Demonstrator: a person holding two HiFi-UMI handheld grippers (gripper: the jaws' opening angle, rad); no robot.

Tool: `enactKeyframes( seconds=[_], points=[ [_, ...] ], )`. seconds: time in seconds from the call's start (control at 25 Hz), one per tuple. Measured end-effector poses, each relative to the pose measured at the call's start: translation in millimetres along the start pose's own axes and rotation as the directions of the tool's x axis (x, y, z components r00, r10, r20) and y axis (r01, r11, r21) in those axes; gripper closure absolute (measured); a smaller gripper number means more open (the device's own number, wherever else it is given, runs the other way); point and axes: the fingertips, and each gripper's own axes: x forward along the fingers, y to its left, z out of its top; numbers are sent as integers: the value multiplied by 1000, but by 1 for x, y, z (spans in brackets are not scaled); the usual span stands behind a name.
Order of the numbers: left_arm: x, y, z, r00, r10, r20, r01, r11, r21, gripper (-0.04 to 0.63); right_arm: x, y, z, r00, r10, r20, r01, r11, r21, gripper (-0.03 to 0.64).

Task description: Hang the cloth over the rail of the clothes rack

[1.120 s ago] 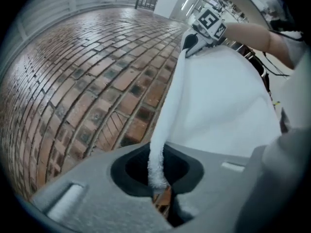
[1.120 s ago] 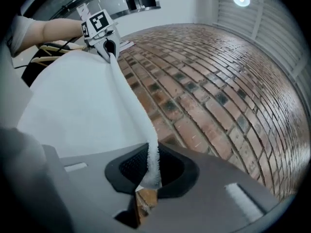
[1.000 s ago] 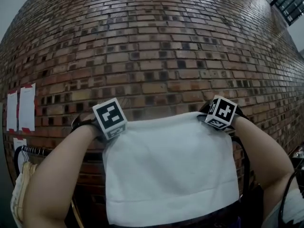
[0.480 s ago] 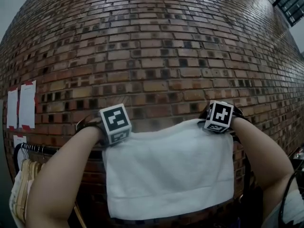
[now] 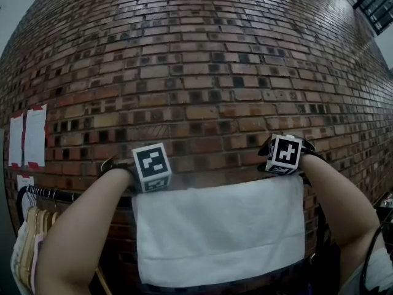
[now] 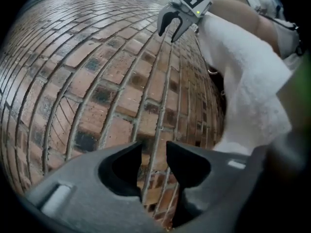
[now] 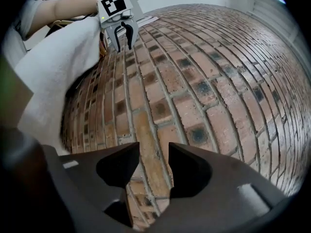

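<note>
1. Now that both sets of jaws have just been opening, the left gripper (image 6: pixel 154 152) stands released. Only brick wall (image 6: pixel 97 72) shows through its gap, with no fabric between the pads.
2. Same on the right gripper (image 7: pixel 154 152): jaws apart, bricks in the gap, nothing held.
3. White cloth (image 5: pixel 218 232) hangs flat in front of the wall. Its top edge is straight and level, and its lower edge is near the bottom of the head view.
4. Head view: left gripper sits just above the cloth's upper left corner and right gripper just above the upper right corner. The cloth spans between the two forearms (image 5: pixel 80 238).
5. Left gripper view: cloth lies to the right of the jaws, beside the gripper body and outside the gap. It runs up toward the right gripper at the top of the view.
6. Right gripper view is mirrored — cloth on the left, outside the jaws, running up to the left gripper.
7. Black rail (image 5: pixel 52 194) is visible only at far left, with hangers (image 5: pixel 34 226) on it. The cloth's top edge is roughly in line with it. Under the cloth the rail is covered, so contact can't be seen.
8. Two paper sheets (image 5: pixel 27 139) are stuck on the wall at left — well apart from the cloth.
</note>
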Motion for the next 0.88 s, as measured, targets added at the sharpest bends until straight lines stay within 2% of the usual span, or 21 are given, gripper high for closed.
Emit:
enactKeyframes(
  seconds=[0.2,0.32,0.48,0.56,0.64,0.88],
  points=[
    [2,-4,6,998,-43,54,44,999,-18,442,1,0,-2,1000,12,24,-13,999,35,438],
    [1,-4,6,997,-43,59,44,999,-17,442,-1,-1,0,1000,11,28,-12,999,36,463],
    [2,-4,7,998,-37,54,37,999,-6,442,-2,-1,2,999,2,44,-3,999,36,549],
    [4,-6,6,997,-49,52,49,999,4,450,-1,-3,2,999,-13,46,11,999,42,615],
    [4,-5,7,997,-47,62,46,999,14,594,-2,-6,1,998,-28,49,26,999,48,615],
    [-2,2,8,997,-9,72,8,1000,12,595,-5,-12,2,997,-68,43,66,997,29,615]
  ],
)
